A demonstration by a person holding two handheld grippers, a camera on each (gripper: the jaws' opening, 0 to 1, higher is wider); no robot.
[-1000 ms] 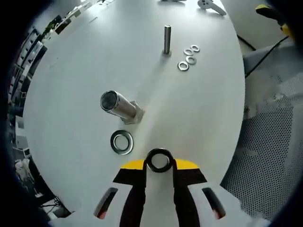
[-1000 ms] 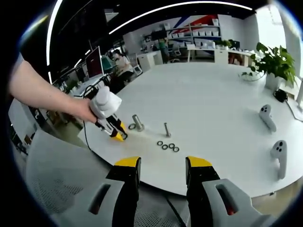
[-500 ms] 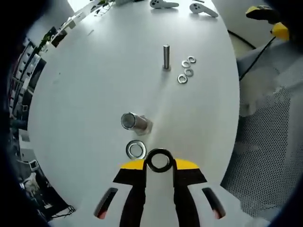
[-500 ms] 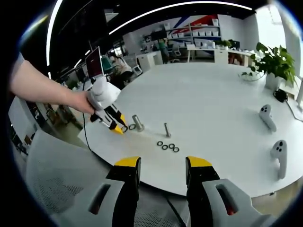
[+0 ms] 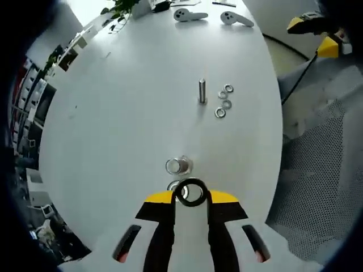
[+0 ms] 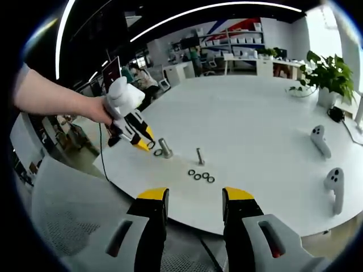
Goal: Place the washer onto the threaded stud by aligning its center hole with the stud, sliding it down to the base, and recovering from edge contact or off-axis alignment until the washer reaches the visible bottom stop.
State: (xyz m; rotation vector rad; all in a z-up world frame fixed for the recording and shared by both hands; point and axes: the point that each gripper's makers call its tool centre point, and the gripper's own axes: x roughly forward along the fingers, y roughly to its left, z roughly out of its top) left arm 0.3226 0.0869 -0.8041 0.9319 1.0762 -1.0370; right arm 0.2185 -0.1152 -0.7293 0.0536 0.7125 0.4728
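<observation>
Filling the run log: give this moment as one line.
left gripper: shut on washer | above large stud | spare washer on table by stud base | right gripper: open, idle

Left gripper (image 6: 148,145): white body, black jaws w/ yellow tips; right gripper (image 6: 193,211) same; forearm (image 6: 51,101) bare.

Open-plan office or tech lab, large round white table (image 6: 255,119), black computer monitors (image 6: 112,71) on desks behind, seated person (image 6: 148,79) at a workstation, white wall shelving (image 6: 232,41) probably holding boxes, green potted plant (image 6: 329,76), curved ceiling light strip (image 6: 187,11), grey mesh chair back (image 5: 317,187)
</observation>
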